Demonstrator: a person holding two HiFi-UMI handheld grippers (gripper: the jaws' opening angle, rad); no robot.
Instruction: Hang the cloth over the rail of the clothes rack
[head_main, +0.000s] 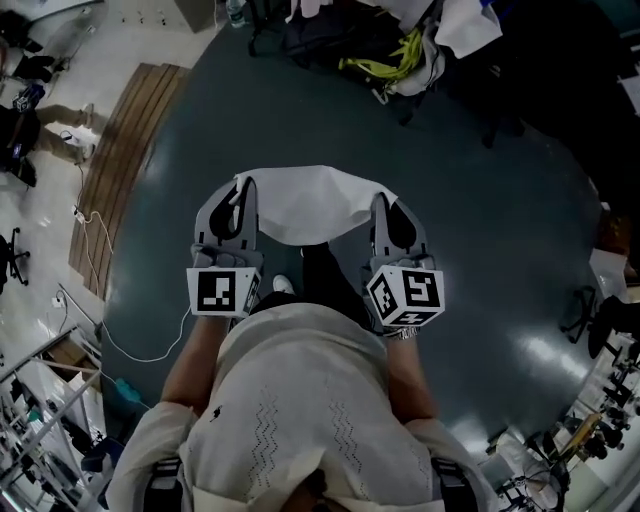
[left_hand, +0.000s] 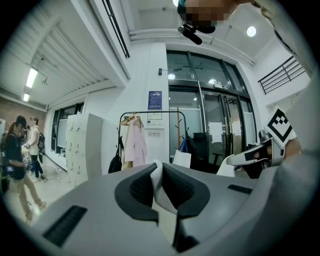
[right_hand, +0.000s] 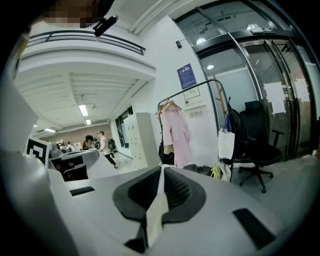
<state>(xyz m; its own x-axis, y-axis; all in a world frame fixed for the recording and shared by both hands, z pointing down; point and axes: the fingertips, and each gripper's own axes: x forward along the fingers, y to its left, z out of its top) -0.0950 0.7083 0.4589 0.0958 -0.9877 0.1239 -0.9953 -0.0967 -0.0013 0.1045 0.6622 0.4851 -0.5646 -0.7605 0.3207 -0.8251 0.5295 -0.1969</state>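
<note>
Head view, steeply down: white cloth (head_main: 300, 205) held spread between both claws above dark floor (head_main: 480, 250). Left claw (head_main: 238, 195) pinching cloth's left corner, right claw (head_main: 386, 208) pinching its right corner; fabric seen clamped between pads in both gripper views. Rack (left_hand: 152, 114) with pink garment (left_hand: 135, 145) well ahead, beside white wall.
</note>
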